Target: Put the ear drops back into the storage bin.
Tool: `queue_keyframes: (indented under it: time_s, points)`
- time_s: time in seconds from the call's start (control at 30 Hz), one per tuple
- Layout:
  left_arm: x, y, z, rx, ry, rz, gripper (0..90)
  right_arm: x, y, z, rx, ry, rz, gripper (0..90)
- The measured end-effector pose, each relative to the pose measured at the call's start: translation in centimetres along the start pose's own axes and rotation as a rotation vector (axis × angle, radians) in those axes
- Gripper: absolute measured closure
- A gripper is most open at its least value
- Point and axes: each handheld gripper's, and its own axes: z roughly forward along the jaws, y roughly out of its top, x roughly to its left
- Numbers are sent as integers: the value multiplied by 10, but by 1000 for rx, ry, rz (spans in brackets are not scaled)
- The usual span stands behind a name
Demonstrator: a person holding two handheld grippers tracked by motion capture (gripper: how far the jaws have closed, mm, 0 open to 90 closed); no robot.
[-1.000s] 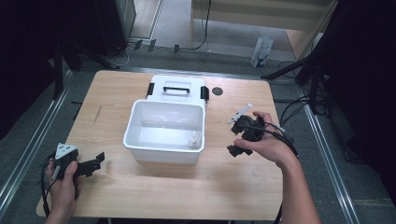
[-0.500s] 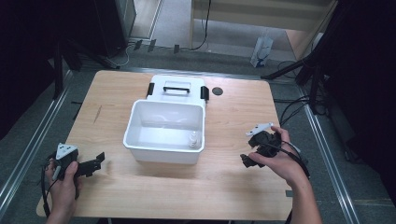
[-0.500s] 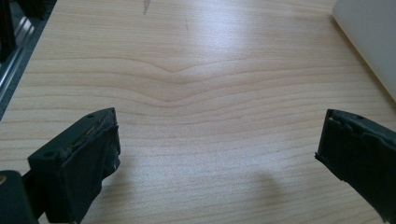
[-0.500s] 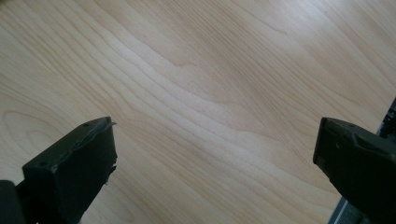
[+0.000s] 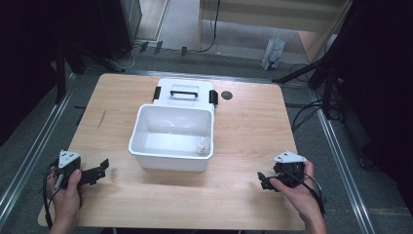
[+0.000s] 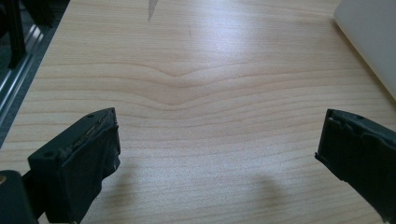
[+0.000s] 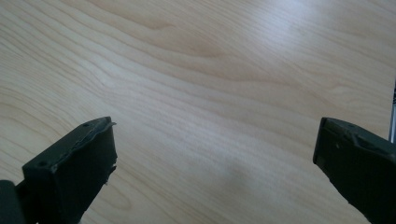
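- While both tongs sit low at the near desk corners, one white bin [image 5: 171, 137] stands between them and farther off, well apart from each.
- One small white bottle [image 5: 200, 146] stands upright inside the bin, at its near corner toward the right tongs [image 5: 263, 181].
- One white lid [image 5: 185, 91] with a handle lies just beyond the bin; one dark disc [image 5: 226, 94] lies beside it.
- Left tongs [image 5: 100, 168]: jaws spread wide, holding nothing; their own view shows bare desk [image 6: 205, 93] and the bin's wall at the right edge.
- Right tongs: their own view shows jaws wide apart, empty, over bare wood.
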Motion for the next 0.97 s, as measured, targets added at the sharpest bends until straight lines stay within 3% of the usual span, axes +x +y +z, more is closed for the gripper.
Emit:
queue_keyframes:
  time_s: [0.2, 0.23, 0.67, 0.77, 0.97]
  points:
    - [0, 0, 0, 0, 1, 3, 1, -3, -29, -1, -81, -18, 79, 0]
    - [0, 0, 0, 2, 0, 2, 1, -5, -39, -2, -122, 4, 131, 0]
    - [0, -1, -1, -8, 2, -2, 1, -6, -63, 1, -297, -18, 231, 0]
    - [-1, -1, -1, -8, 6, 9, 1, -13, -63, 3, -304, 17, 308, 0]
    - [-2, -1, -1, -6, 13, 11, 1, -18, -59, 9, -232, 38, 336, 0]
